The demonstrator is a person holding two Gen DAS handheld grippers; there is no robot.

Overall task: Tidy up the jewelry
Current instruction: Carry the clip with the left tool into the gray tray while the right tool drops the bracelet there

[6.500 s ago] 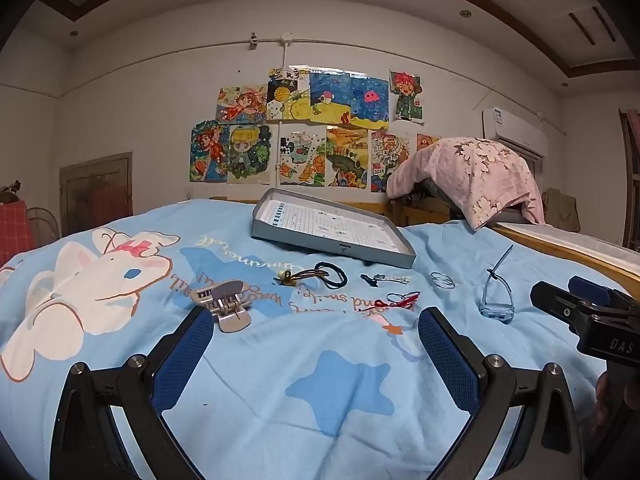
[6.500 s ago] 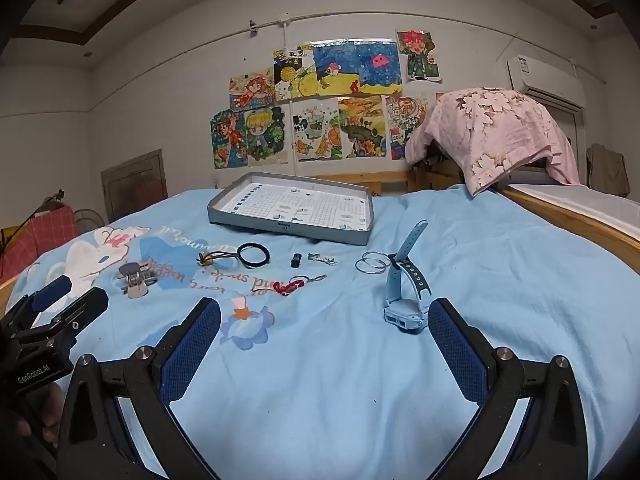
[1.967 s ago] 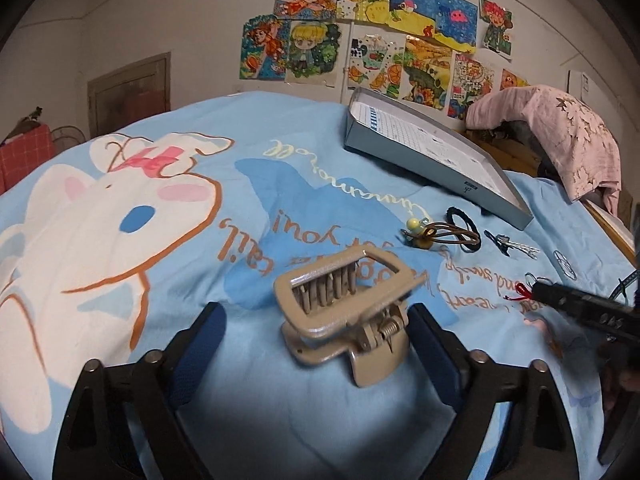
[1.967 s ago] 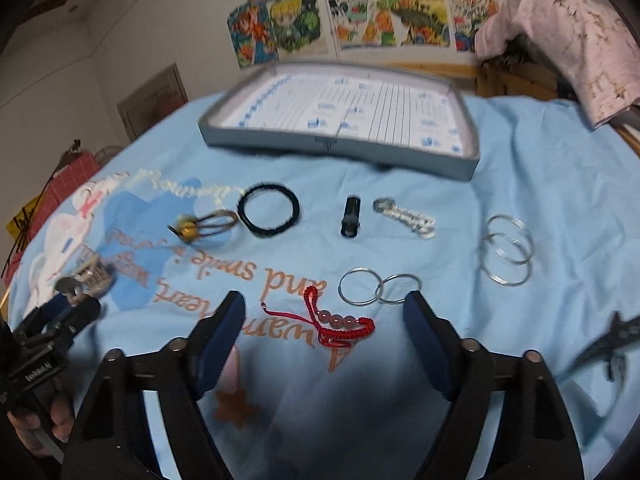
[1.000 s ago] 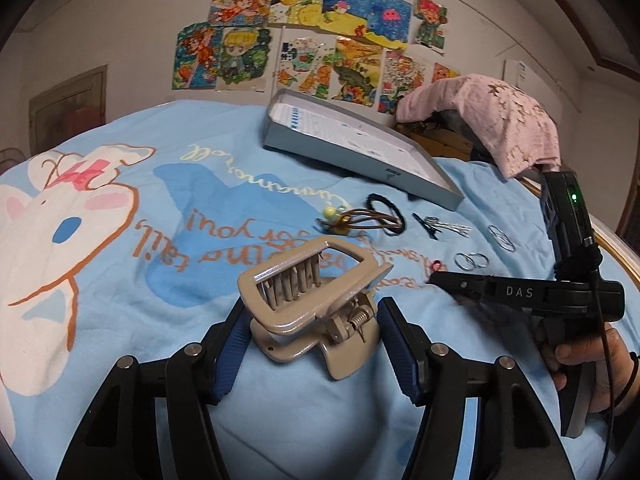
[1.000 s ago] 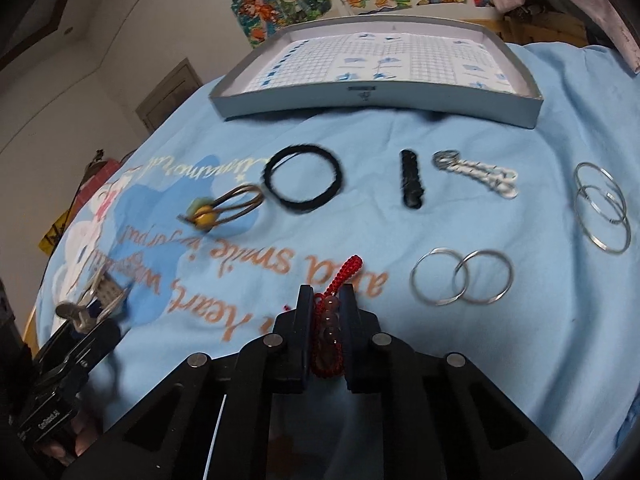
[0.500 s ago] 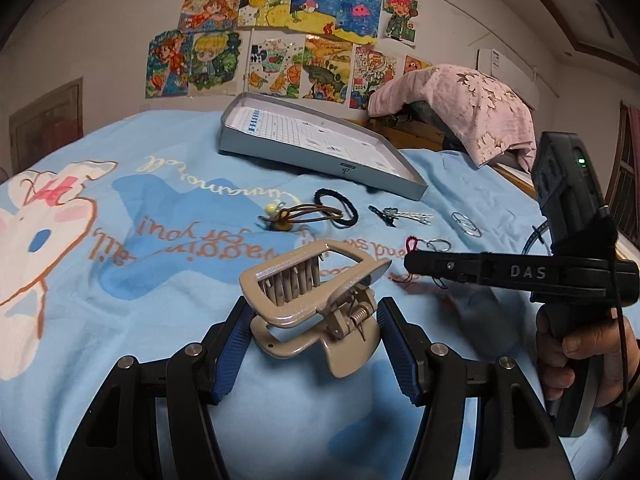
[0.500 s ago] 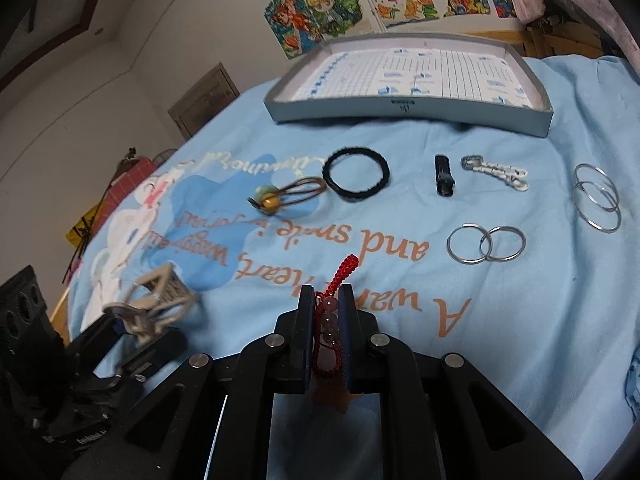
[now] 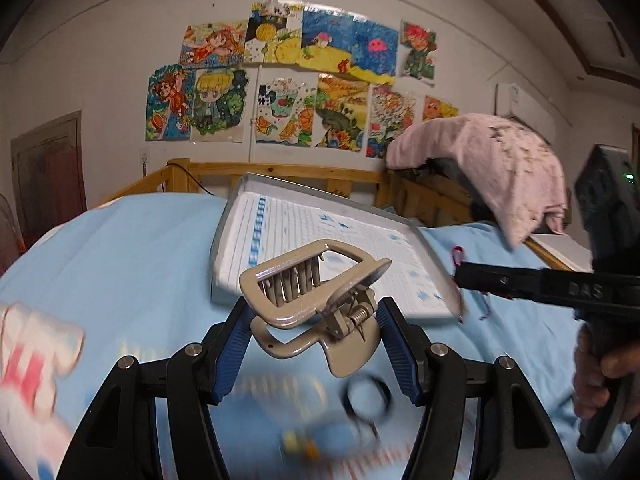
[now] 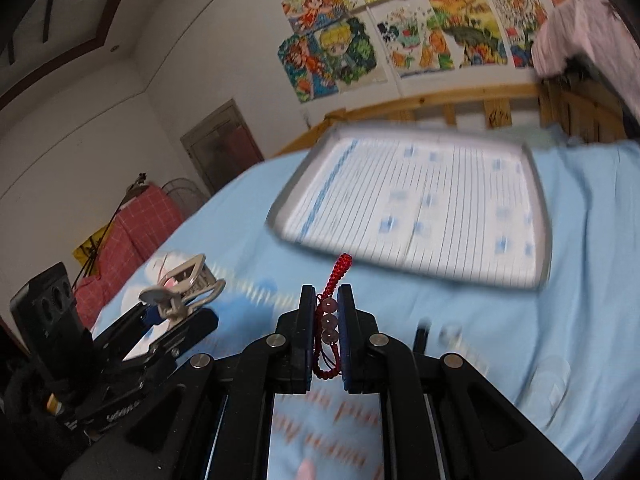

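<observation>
Left wrist view: beige hair claw (image 9: pixel 316 304), toothed, spring-hinged, pinched by left gripper (image 9: pixel 312 344), now lifted off bedspread (image 9: pixel 132 248), grey tray (image 9: pixel 400 220) at 12 o'clock. Right gripper (image 10: pixel 325 330) clamped on red beaded bracelet (image 10: pixel 329 312), likewise raised.

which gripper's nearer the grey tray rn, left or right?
Hard to call; right by a little, judging by the left wrist view. The right gripper, holding the red bead bracelet, sits at the grey tray's near right corner. The left gripper, holding the beige hair claw clip, is just short of its near edge.

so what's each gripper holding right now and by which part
Left gripper: beige hair claw, held at its hinge end. Right gripper: red bracelet, pinched across its beads.
</observation>
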